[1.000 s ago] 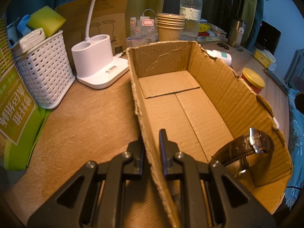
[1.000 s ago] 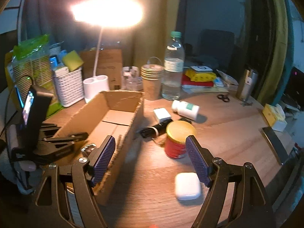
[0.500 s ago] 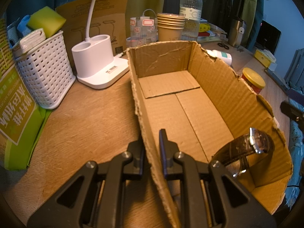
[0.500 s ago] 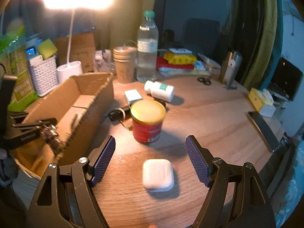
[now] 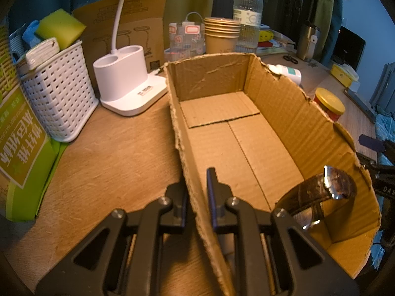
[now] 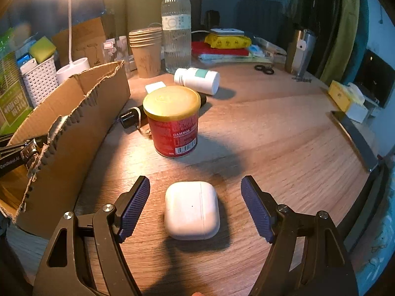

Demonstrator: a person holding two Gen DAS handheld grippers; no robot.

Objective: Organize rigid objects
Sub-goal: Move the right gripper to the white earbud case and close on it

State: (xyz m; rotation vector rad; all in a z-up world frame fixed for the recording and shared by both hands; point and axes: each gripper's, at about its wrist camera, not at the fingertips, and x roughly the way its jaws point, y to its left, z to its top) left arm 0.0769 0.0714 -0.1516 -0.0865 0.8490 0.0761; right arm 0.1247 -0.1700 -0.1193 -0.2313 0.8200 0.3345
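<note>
left wrist view: the left gripper (image 5: 197, 192) has its jaws pinched on the near side wall of the cardboard box (image 5: 284, 113), one finger outside, one inside. a brown-strapped watch (image 5: 321, 194) rests in the box's near right corner.

right wrist view: the right gripper (image 6: 195, 209) jaws are spread wide either side of the white earbud case (image 6: 191, 209) (no contact), which lies on the wooden surface (image 6: 271, 135). a red can (image 6: 174, 120) stands just beyond.

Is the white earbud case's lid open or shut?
Shut: the earbud case lies flat on the table, its lid seam closed.
</note>
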